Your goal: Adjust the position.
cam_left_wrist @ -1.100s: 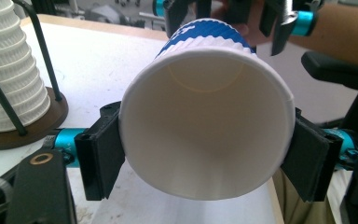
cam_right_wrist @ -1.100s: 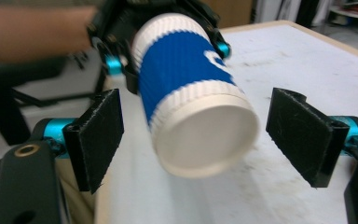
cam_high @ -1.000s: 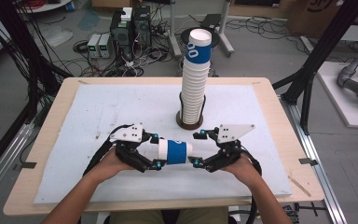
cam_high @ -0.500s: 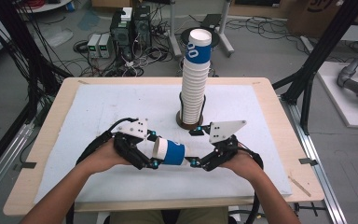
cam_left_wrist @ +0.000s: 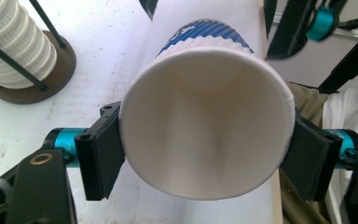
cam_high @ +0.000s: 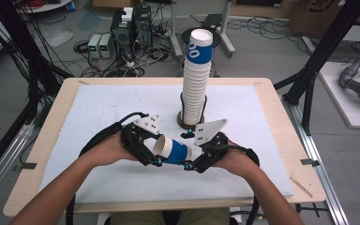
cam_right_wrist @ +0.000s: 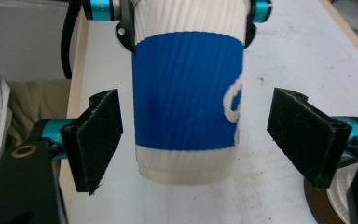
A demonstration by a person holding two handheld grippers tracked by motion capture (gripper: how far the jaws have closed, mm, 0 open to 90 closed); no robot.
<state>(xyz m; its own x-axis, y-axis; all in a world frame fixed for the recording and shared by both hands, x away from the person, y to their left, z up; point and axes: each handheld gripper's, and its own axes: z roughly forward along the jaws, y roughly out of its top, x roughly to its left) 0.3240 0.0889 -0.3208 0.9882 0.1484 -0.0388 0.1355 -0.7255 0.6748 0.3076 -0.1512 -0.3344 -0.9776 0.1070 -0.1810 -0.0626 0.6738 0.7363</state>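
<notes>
A paper cup [cam_high: 173, 151] with a blue ribbed sleeve lies on its side above the white mat, between both hands. My left gripper [cam_high: 155, 152] is shut on its rim end. In the left gripper view the pads [cam_left_wrist: 100, 156] press both sides of the cup [cam_left_wrist: 205, 126], whose open mouth faces the camera. My right gripper [cam_high: 190, 157] is at the cup's base end and stands open. In the right gripper view its pads [cam_right_wrist: 95, 137] flank the cup [cam_right_wrist: 186, 102] with a gap on each side.
A tall stack of white cups [cam_high: 197, 79] stands in a wire holder on a round brown base [cam_high: 182, 123] just beyond the hands, and the stack [cam_left_wrist: 16, 42] also appears in the left gripper view. The white mat [cam_high: 98, 108] covers most of the wooden table [cam_high: 47, 136].
The left hand has turned and shifted slightly, swinging the cup's open mouth more toward the camera. The right gripper has tilted, its grey plate now raised.
</notes>
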